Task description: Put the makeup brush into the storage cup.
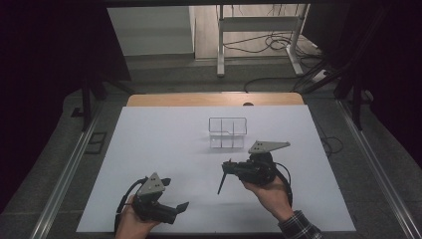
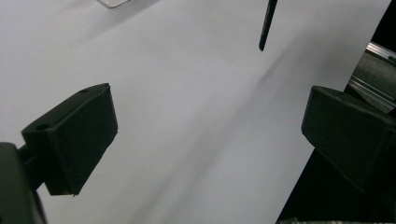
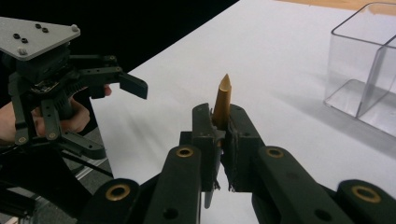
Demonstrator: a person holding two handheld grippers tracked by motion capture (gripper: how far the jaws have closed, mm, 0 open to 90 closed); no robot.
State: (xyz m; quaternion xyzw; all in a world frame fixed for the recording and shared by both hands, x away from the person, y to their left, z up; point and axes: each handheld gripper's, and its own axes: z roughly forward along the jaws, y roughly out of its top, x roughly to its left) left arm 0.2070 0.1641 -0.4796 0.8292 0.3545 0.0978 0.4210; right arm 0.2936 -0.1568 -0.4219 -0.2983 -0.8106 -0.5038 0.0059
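A person sits at a table (image 1: 149,129) covered by a white sheet, holding a hand-held gripper in each hand. The right hand-held gripper (image 3: 219,133), near the middle of the table and a little toward the near edge, has its jaws clamped together on a pen (image 3: 222,102). In the right gripper view the pen's gold pointed tip sticks up between the jaws; in the high view its dark body slants down from the jaws toward the table's near edge, its lower end close to the white sheet. The left hand-held gripper (image 1: 174,196) sits near the table's near left corner, well apart from the pen, its jaws standing wide apart with nothing between them. A clear plastic box (image 1: 227,132) with inner dividers stands upright near the middle of the table, toward the far edge, just beyond the right hand-held gripper.
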